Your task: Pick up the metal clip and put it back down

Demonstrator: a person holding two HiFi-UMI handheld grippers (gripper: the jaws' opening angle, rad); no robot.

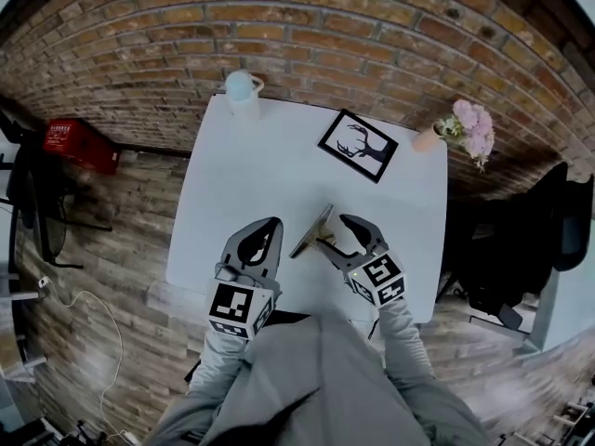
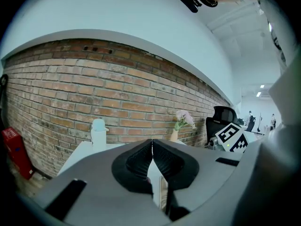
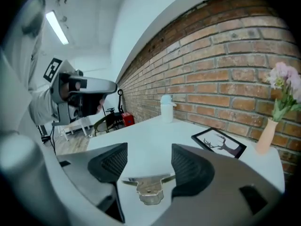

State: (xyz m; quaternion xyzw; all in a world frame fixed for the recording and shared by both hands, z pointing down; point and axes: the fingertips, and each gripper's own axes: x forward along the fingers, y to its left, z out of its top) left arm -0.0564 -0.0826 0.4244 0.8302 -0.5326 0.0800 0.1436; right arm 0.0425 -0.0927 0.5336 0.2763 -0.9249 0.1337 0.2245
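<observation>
White table point(image 1: 251, 175) bears a bottle point(image 1: 243, 94), framed deer picture point(image 1: 358, 145) and flower vase point(image 1: 429, 137)

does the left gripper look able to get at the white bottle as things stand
Probably yes: only bare table lies between the left gripper and the white bottle; the framed picture sits off to the right. Its jaws are shut, so they would need to open first.

One clip point(image 1: 310, 233), frame point(image 1: 358, 146), vase point(image 1: 429, 138), probable bottle point(image 1: 243, 94).
</observation>
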